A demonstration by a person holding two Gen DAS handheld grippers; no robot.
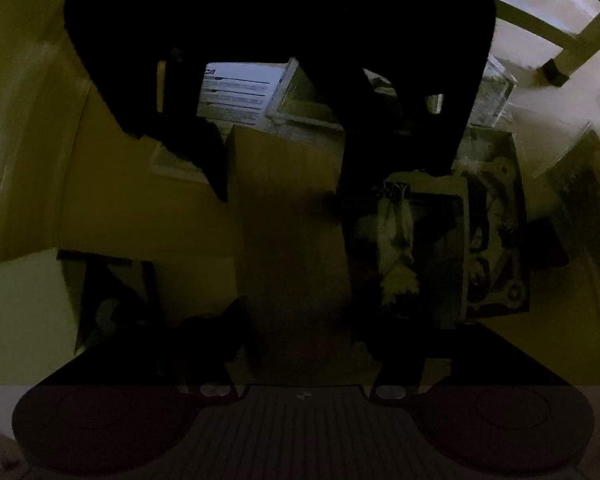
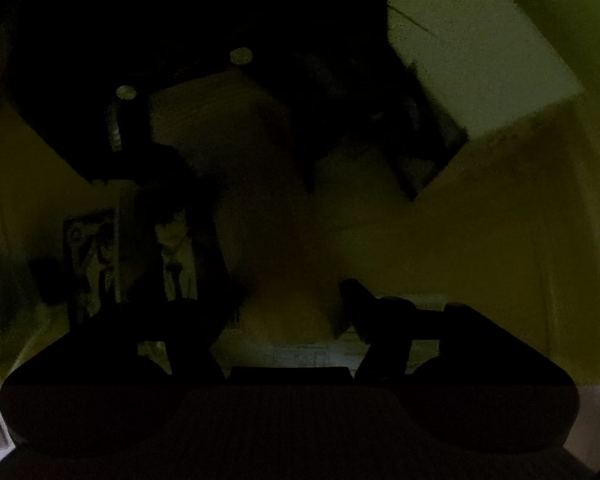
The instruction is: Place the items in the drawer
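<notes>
Brown cardboard box [image 1: 288, 216], long and plain, runs lengthwise away from the left gripper [image 1: 300, 320], whose fingers clamp its sides inside the yellow drawer [image 1: 112, 200]. Right gripper [image 2: 296, 328] sits too dark to tell its finger spread.

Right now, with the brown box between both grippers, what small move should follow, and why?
Probably lower the brown box slightly: the left gripper and right gripper both seem shut on it, apparently above the drawer, not yet released.
</notes>
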